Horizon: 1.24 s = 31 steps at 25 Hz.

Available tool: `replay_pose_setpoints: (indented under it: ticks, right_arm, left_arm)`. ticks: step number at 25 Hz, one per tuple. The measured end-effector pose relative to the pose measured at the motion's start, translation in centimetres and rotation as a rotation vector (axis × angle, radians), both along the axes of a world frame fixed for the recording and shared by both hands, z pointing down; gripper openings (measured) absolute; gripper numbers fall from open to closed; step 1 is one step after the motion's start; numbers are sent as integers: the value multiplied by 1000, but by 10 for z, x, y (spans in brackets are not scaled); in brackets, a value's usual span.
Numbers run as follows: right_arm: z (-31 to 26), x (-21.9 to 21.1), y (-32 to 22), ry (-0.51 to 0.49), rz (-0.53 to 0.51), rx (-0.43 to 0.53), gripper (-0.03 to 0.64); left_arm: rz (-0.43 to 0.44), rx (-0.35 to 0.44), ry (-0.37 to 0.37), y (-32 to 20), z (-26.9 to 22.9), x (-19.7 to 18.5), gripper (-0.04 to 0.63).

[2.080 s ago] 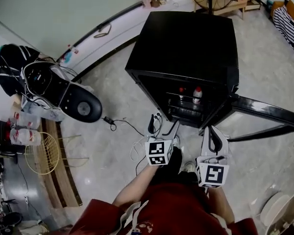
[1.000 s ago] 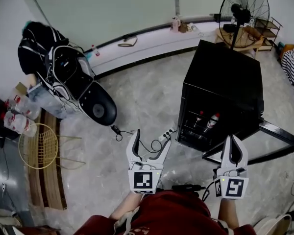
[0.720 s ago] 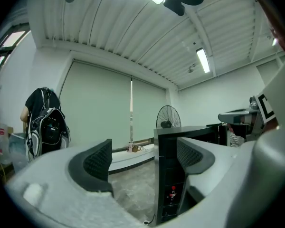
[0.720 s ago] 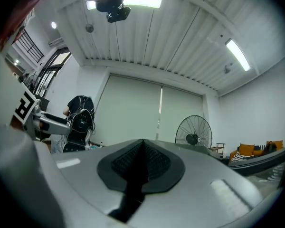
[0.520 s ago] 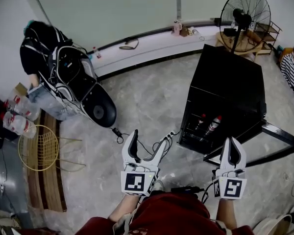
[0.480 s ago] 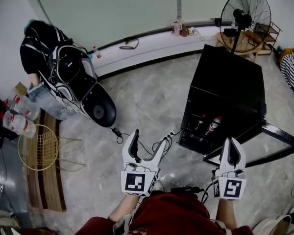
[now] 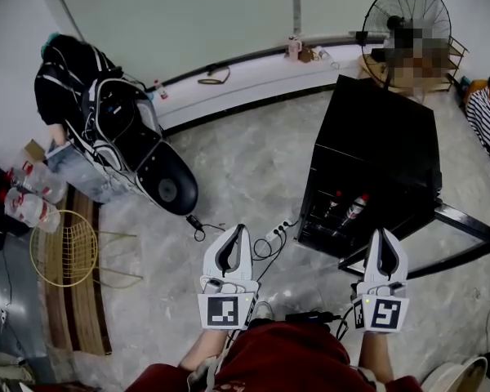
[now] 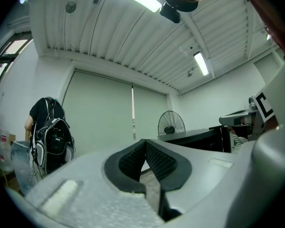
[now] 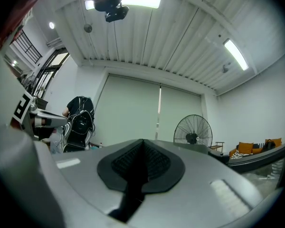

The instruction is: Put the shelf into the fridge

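Left gripper: jaws have just been closing and meet pad to pad with nothing between them. Right gripper: jaws together too, empty, and both are held low in front of the person. Fridge stands at about 1 o'clock of the left gripper, door swung open toward 4 o'clock, two bottles upright on a level inside. No loose shelf shows anywhere and neither gripper carries one, so the job looks done or nearly so; whether the bottles stand on that very shelf, cannot tell.
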State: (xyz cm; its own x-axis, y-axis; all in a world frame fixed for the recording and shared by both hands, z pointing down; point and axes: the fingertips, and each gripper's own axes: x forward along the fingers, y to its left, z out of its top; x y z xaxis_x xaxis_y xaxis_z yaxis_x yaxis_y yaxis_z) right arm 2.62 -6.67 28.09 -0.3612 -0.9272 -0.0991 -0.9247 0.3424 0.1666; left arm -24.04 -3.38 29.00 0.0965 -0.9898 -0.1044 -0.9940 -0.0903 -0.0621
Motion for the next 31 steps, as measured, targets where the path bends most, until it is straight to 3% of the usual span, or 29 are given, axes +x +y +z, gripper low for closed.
replay_pose_setpoints:
  ticks: [3,19,31]
  right_arm:
    - [0,2,-1,-2,1,-4,0]
    - [1,13,-2,5,-12,-12,0]
    - [-1,27,-3,-5,-1,-8,0]
  left_arm:
    - [5,11,-26,1,-3,2,6]
    - [-88,19,-15,-2,-9,3,6]
    - [-59,21,-15,-5,-13,18,6]
